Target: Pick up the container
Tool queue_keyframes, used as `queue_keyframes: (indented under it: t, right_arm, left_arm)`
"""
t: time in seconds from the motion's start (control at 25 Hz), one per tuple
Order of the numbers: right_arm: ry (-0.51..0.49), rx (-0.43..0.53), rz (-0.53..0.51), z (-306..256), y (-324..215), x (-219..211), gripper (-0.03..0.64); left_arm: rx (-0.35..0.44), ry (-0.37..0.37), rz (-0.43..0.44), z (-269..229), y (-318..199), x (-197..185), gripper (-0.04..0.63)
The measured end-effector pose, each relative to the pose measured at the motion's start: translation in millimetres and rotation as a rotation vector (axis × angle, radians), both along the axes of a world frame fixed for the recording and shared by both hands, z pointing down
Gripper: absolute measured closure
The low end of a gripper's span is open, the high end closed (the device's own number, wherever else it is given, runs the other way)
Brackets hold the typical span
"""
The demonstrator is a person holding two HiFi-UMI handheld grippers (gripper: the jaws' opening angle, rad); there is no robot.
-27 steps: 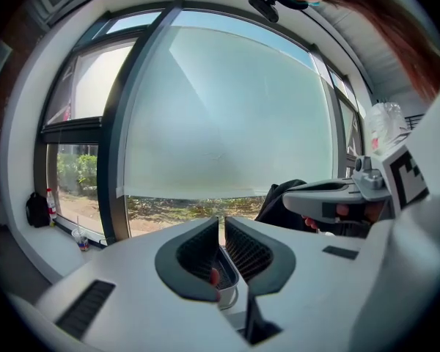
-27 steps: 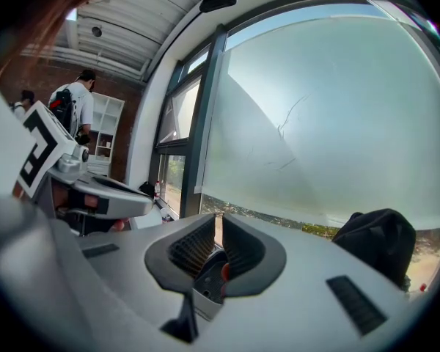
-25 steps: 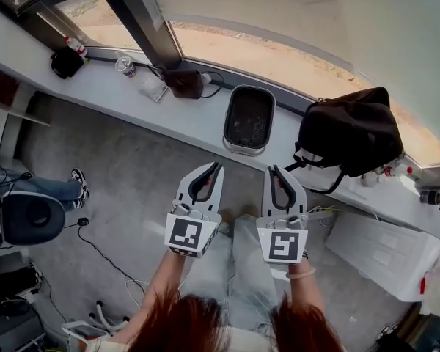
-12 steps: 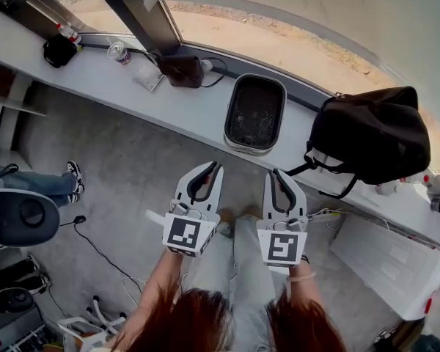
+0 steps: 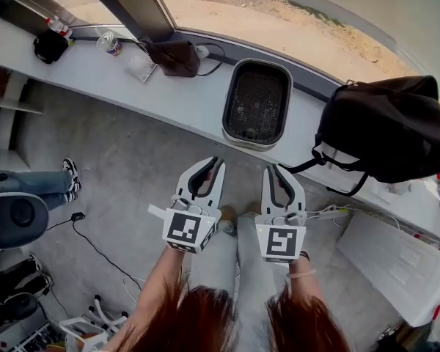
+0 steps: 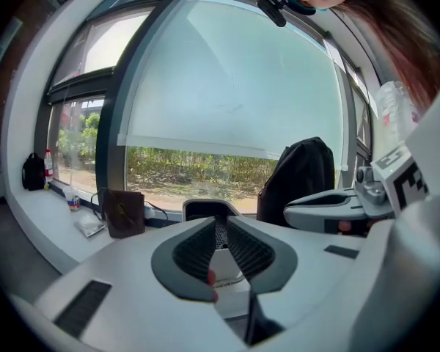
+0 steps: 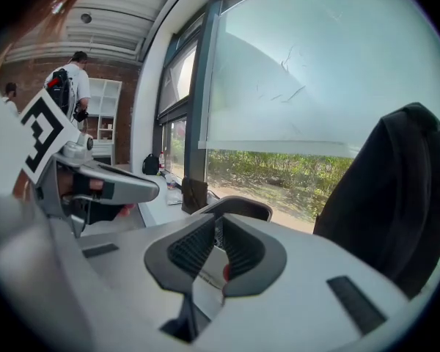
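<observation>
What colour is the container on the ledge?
The container is black inside, pale grey rim; clearest in head view.

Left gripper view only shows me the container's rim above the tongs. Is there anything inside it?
Observer: The head view looks down into the container: a dark, mesh-like interior, with nothing visible in it.
Operator: Where does it stand?
Observer: On the white ledge under the window, apart from the black backpack on its right.
Operator: Is the right gripper on it?
Observer: No. The right gripper hangs short of the ledge, tongs shut and empty.
Operator: Anyone else around?
Observer: The right gripper view shows a person standing far back by white shelves, at that view's left edge.
</observation>
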State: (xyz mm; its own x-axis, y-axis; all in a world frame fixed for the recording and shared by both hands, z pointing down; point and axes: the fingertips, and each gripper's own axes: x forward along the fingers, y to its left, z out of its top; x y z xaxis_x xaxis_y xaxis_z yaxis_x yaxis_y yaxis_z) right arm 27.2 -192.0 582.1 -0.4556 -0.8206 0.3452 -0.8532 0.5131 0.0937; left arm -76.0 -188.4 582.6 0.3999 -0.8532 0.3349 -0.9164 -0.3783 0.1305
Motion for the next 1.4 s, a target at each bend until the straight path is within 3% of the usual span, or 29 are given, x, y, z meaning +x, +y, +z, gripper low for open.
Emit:
queue_keyframes:
  t: [0.72, 0.84, 1.4]
  right_arm:
    - [0.014, -0.148, 0.041, 135.4, -17.1, 8.1, 0.588]
    - [0.004, -0.175, 0.029, 154.3, -18.9, 6.0, 0.511]
    - [0.030, -0.236, 0.001, 228.4, -24.6, 4.2, 0.495]
  left_arm:
    - [-0.137, 0.013, 0.018, 133.5, -20.1, -6.2, 0.523]
    - [-0.148, 0.013, 0.025, 150.4, -23.9, -5.8, 0.520]
    - [-0.195, -0.002, 0.055, 223.1, -32.3, -3.1, 0.504]
